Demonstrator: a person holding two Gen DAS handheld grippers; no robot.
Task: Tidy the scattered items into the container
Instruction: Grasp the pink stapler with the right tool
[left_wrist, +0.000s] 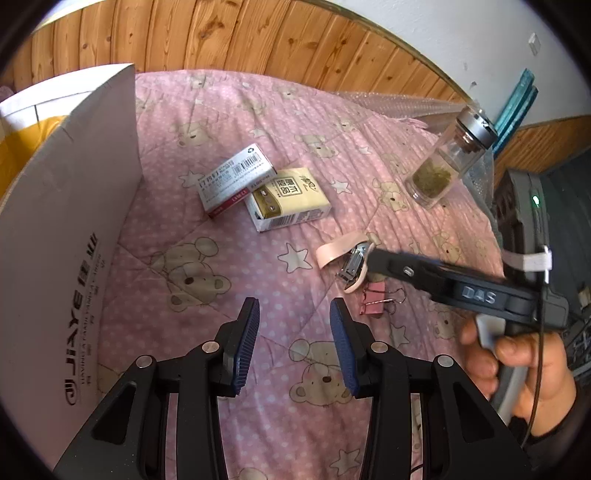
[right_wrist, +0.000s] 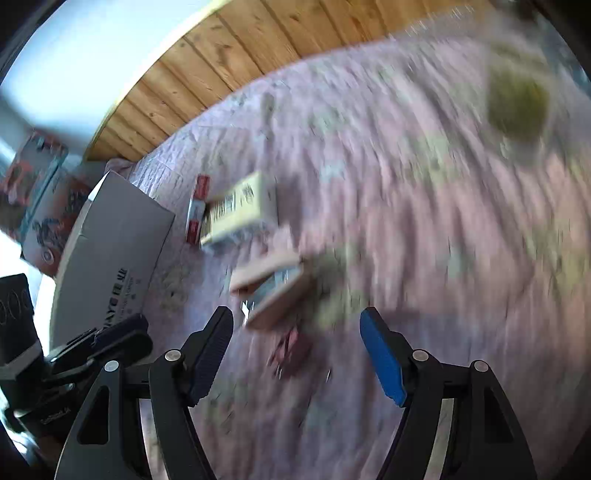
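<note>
Pink stapler lay on the bed beside the right gripper, fingers spread wide, empty; the left gripper hovered likewise open, holding nothing.

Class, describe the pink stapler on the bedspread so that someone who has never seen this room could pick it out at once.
Start at the pink teddy-bear bedspread with the white cardboard box at its left. Move right past the two small cartons to the right gripper. The stapler lies there, hinged open with bare metal showing, and beside a smaller pink binder clip.
</note>
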